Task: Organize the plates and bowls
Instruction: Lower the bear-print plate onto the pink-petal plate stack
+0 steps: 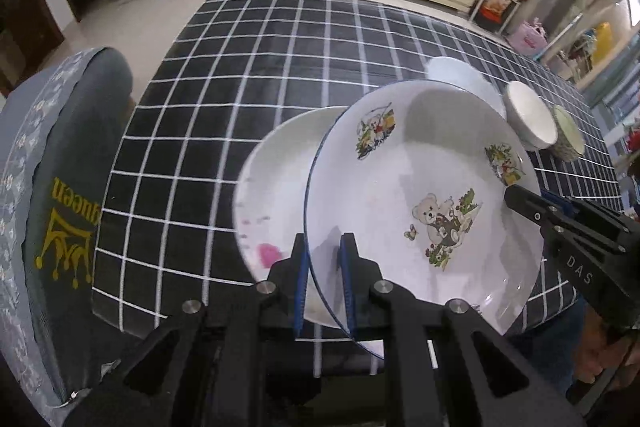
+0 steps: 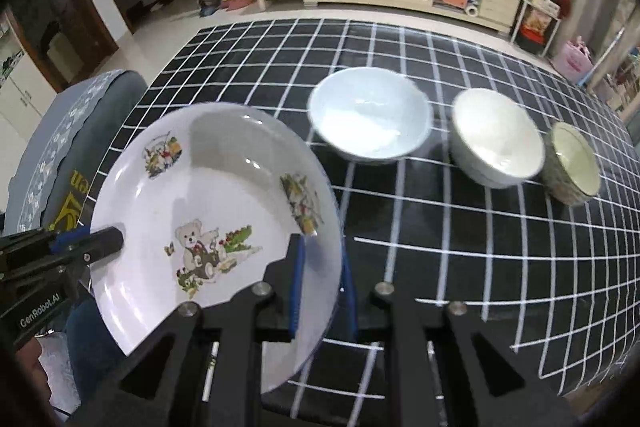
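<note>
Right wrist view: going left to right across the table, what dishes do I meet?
Teddy-bear plate held by both grippers, light blue bowl, white bowl, small patterned bowl.

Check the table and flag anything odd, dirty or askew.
The bear plate is tilted in the air, gripped at opposite rims by the left gripper and the right gripper. The white plate beneath it shows pink smears near its rim. The three bowls stand upright.
</note>
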Demonstrator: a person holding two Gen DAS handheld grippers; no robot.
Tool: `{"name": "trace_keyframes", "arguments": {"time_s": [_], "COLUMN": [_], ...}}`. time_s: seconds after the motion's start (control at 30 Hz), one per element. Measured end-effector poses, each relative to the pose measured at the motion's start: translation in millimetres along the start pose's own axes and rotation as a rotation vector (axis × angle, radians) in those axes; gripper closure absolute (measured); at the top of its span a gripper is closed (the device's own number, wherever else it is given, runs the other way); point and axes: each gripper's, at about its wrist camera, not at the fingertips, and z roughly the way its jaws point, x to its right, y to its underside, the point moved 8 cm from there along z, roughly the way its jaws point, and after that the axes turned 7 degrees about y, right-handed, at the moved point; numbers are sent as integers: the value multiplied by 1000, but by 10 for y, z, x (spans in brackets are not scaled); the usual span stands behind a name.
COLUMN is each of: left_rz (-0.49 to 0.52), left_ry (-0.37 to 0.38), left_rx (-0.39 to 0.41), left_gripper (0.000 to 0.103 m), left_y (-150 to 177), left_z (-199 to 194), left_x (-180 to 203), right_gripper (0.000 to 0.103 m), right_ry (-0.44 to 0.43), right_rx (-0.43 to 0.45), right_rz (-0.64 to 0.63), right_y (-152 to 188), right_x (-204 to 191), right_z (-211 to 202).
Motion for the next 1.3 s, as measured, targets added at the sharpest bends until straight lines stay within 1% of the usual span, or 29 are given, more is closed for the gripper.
{"name": "trace_keyframes", "arguments": {"time_s": [0.17, 0.27, 0.6, 0.77, 0.97, 1.13, 1.3], "left_rz": [-19, -32, -44, -52, -49, -57, -71], "left_ry": [-30, -35, -48, -58, -54, -52, -39], "left_rx": [-18, -29, -36, -50, -54, -60, -67], "left_gripper": [89, 89, 88, 88, 87, 87, 86], "left_y": [11, 24, -16, -43, -22, -32, 2], "left_z": [94, 142, 313, 385, 434, 458, 439], "left_x": [-233, -328, -456, -529, -551, -556, -553], "right_gripper": [81, 81, 81, 81, 81, 81, 81], "right_ry": [-6, -8, 42, 54, 63, 44, -6], "right_rx": [-26, -42, -52, -73, -73, -74, -81], "right_rz": [-37, -47, -105, -131, -145, -145, -108], "right_y": [1, 3, -68, -66, -66, -66, -55], "right_x": [-226, -309, -417, -480, -498, -488, -440], "right_z": [158, 248, 382, 452, 468, 471, 439]}}
